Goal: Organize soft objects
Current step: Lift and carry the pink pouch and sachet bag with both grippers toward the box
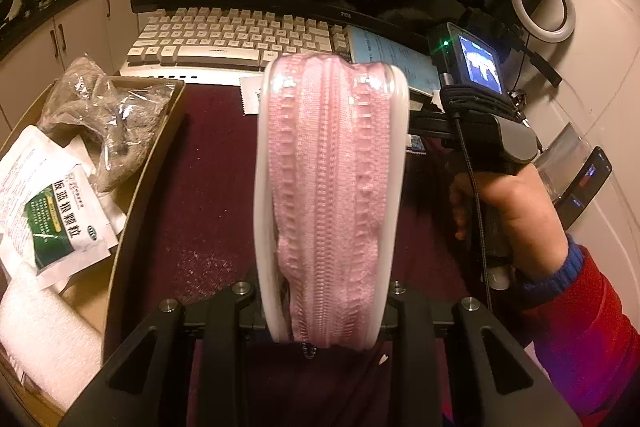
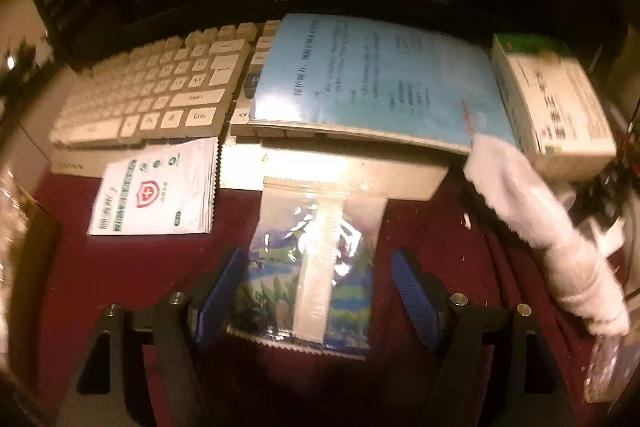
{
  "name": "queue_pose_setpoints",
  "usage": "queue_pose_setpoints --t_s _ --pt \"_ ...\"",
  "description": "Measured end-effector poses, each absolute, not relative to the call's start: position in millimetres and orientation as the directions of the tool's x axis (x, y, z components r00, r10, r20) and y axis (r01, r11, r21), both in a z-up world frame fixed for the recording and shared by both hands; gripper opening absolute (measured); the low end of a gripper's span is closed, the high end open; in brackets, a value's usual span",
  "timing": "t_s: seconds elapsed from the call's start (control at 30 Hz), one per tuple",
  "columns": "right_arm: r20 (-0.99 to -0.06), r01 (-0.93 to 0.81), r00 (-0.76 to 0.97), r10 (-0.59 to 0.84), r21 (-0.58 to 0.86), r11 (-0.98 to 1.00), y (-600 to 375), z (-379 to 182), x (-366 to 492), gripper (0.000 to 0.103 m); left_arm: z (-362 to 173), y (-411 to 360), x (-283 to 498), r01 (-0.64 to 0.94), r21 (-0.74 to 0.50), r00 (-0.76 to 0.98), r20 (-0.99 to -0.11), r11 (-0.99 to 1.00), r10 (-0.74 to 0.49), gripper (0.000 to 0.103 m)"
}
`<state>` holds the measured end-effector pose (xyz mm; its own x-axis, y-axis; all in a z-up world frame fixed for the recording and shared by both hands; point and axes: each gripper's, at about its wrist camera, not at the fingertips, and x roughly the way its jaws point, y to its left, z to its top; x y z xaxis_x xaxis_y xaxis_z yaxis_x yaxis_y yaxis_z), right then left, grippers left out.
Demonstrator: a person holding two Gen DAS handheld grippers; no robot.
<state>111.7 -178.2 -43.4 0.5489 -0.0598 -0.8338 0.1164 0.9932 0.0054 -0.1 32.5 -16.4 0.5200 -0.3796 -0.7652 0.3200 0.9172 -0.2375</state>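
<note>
1. The left gripper [image 1: 332,195] is closed on a pink zippered pouch [image 1: 328,187], its white fingers [image 1: 264,187] pressing the two sides with the zipper running down the middle. The pouch is held up above the dark red table cover [image 1: 208,167], to the right of the cardboard box [image 1: 160,155].
2. The pouch looks light and soft; its fabric bunches between the pads, so a grip across the middle seems secure, though loose ends may sag.
3. The box at the left already holds a bagged grey plush item [image 1: 108,123], a green-and-white sachet [image 1: 56,223] and white foam [image 1: 44,339].
4. The right gripper [image 2: 316,291] stands wide open, its blue pads [image 2: 218,295] either side of a glossy printed packet [image 2: 312,267] lying flat near the keyboard [image 2: 152,95], holding nothing.
5. That packet looks thin, light and slippery; pinching across its width, away from the crimped ends, should serve best.
6. A white sock-like cloth [image 2: 536,223] lies at the right, limp and easy to pinch anywhere.
</note>
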Motion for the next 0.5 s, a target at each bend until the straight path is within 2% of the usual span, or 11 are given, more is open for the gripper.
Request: queue_pose_setpoints --t_s 0.03,0.17,0.33,0.5 --pt "-0.832 0.111 0.553 -0.054 0.009 0.994 -176.8 -42.9 111.5 0.071 -15.5 33.9 -0.8 0.318 -0.239 0.521 -0.764 0.917 -0.38 0.028" --pt "-0.833 0.105 0.55 -0.05 0.009 0.994 -176.3 -40.6 109.8 0.059 -13.9 39.5 -2.0 0.308 -0.249 0.528 -0.758 0.918 -0.383 0.028" --pt "-0.828 0.103 0.56 -0.031 0.033 0.994 -183.2 -37.6 97.1 0.054 -12.8 43.7 -4.7 0.309 -0.251 0.531 -0.755 0.917 -0.385 0.028" --pt "-0.815 0.106 0.579 0.013 0.091 0.99 -200.4 -29.4 78.7 0.054 -6.7 49.4 -8.2 0.304 -0.25 0.544 -0.747 0.919 -0.383 0.028"
